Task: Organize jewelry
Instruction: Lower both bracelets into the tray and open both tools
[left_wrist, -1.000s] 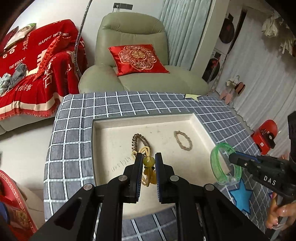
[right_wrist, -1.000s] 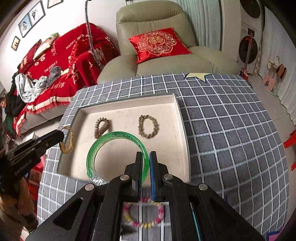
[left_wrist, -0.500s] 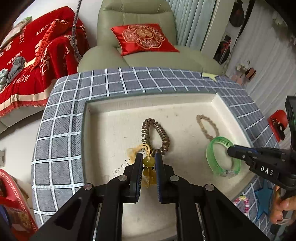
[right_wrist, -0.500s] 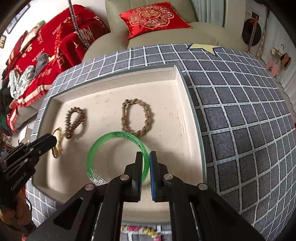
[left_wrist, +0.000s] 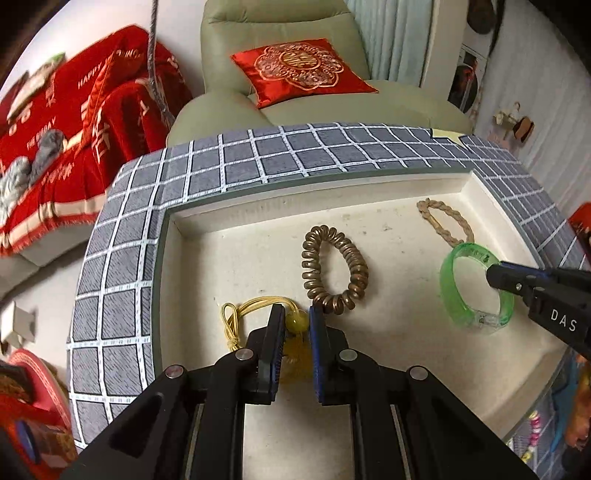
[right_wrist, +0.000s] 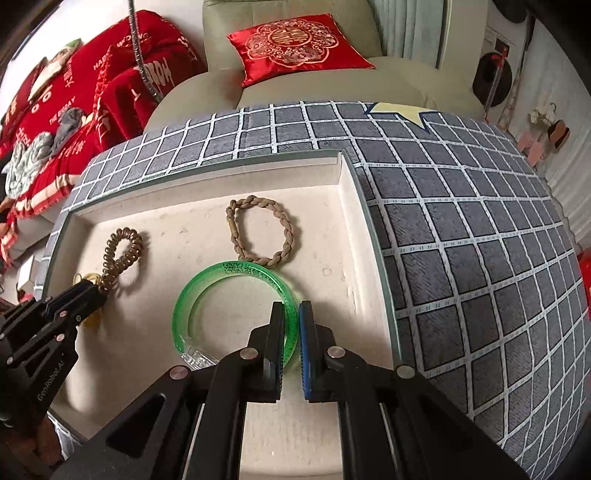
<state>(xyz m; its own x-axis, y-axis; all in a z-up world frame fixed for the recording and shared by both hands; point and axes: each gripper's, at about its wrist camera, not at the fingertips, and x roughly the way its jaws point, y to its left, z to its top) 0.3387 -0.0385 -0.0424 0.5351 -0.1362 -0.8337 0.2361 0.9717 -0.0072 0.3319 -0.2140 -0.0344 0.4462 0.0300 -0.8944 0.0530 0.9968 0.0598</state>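
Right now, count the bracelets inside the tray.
4. The brown coil bracelet lies mid-tray; the braided rope bracelet is toward the far right corner; the green bangle is in the right tongs; the yellow cord bracelet is in the left tongs.

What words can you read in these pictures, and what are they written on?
"DAS": white letters on the right gripper.
"GenRobot.AI": on the left gripper.
"HAPPY W..." and "THE BIGDAY": on the red blanket.
Green bangle: print along its rim, too small to read.
Red cushion: gold emblem, no readable words.
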